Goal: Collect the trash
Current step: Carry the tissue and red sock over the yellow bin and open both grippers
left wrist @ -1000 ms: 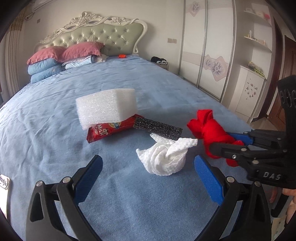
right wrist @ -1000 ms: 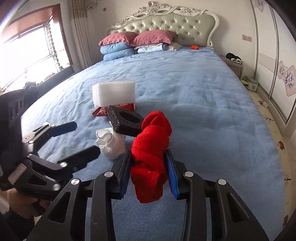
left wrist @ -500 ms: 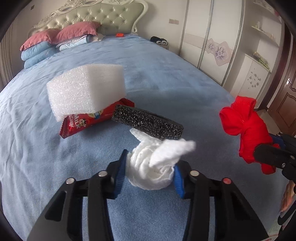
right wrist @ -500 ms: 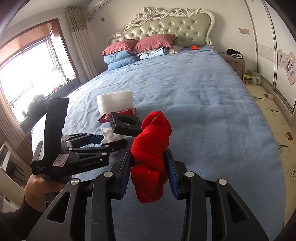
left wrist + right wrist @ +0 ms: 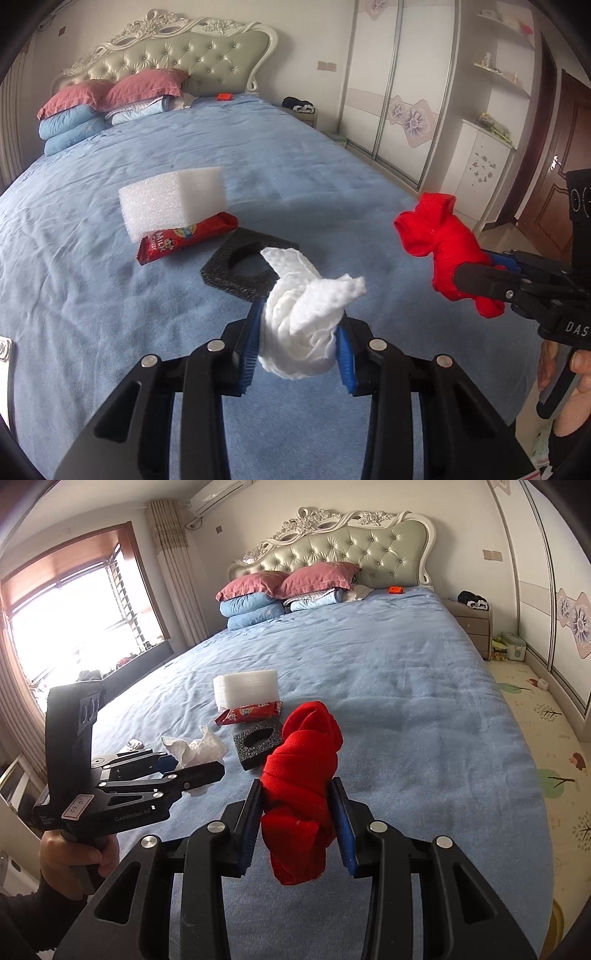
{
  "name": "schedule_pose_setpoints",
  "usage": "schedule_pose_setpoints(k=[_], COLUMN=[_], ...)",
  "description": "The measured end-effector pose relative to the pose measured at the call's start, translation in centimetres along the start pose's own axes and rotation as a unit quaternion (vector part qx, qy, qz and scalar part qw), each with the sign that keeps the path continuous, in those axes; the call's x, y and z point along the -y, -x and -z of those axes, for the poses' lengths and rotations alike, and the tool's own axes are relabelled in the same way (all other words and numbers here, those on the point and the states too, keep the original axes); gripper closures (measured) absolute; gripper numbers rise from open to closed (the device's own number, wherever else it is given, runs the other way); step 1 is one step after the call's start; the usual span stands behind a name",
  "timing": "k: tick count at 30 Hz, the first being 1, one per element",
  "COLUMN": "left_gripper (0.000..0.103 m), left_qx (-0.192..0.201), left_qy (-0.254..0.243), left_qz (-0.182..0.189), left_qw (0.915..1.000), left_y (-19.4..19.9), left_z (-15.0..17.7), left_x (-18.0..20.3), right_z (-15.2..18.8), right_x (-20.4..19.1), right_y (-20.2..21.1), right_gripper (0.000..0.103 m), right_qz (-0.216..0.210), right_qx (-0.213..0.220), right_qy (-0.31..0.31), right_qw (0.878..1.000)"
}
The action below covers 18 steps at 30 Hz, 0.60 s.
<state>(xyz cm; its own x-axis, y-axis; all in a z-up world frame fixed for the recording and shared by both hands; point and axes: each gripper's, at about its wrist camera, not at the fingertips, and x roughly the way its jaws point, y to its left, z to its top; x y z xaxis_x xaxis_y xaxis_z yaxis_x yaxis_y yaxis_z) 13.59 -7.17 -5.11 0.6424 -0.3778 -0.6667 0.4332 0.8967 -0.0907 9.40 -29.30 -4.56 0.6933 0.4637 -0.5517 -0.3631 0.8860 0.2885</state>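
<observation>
The left claw (image 5: 299,350) is clenched on a crumpled white paper towel (image 5: 301,321), its blue pads pressing the wad from both sides, and it holds the towel clear of the blue bedspread (image 5: 92,295). In the right wrist view the same towel (image 5: 195,747) pokes out past the tips of the left claw (image 5: 192,766), off to the left of the black foam.

The right claw (image 5: 297,823) is grasping a twisted red cloth (image 5: 303,771); the cloth stands up between the pads and hangs a little below them. From the left wrist view the red cloth (image 5: 439,254) is in the air to the right of the black foam, pinched by the right claw (image 5: 480,275), with the person's hand (image 5: 569,373) on its handle.

Three pieces lie on the bed. The black foam square (image 5: 240,266) with a round hole cut through it lies flat on the bedspread just beyond the held towel. Beyond the black foam and just to its left is a red candy wrapper (image 5: 186,238), and a white foam block (image 5: 171,205) rests on the wrapper's far edge. In the right wrist view the black foam (image 5: 258,744) is just left of the red cloth, with the wrapper (image 5: 249,712) and the white block (image 5: 245,686) behind it.

Far beyond the black foam, pink and blue pillows (image 5: 107,107) are stacked against the tufted headboard (image 5: 173,55).
</observation>
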Motion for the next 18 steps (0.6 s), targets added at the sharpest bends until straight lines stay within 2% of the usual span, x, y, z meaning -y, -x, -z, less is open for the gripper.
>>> schedule_pose_setpoints(k=[7,13,18], left_gripper=[0.065,0.065,0.065], left_qx=[0.017,0.006,-0.009], left_qy=[-0.029,-0.058,-0.092], left_qz=[0.031,0.067,0.105], left_qw=[0.9990,0.9960,0.9902], left_y=[1.4,0.3,-1.4], left_z=[-0.9,-1.3,-1.1], left_x=[5.4,11.5,17.5], right_z=[1.6,3.6,5.7], right_x=[1.7,4.5,7.8], right_y=[4.6,9.6,13.2], right_gripper=[0.067,0.067,0.066], right_qz=[0.022,0.056,0.094], right_qx=[0.025,0.044,0.048], right_qy=[-0.002,-0.013,-0.037], right_qw=[0.999,0.997,0.994])
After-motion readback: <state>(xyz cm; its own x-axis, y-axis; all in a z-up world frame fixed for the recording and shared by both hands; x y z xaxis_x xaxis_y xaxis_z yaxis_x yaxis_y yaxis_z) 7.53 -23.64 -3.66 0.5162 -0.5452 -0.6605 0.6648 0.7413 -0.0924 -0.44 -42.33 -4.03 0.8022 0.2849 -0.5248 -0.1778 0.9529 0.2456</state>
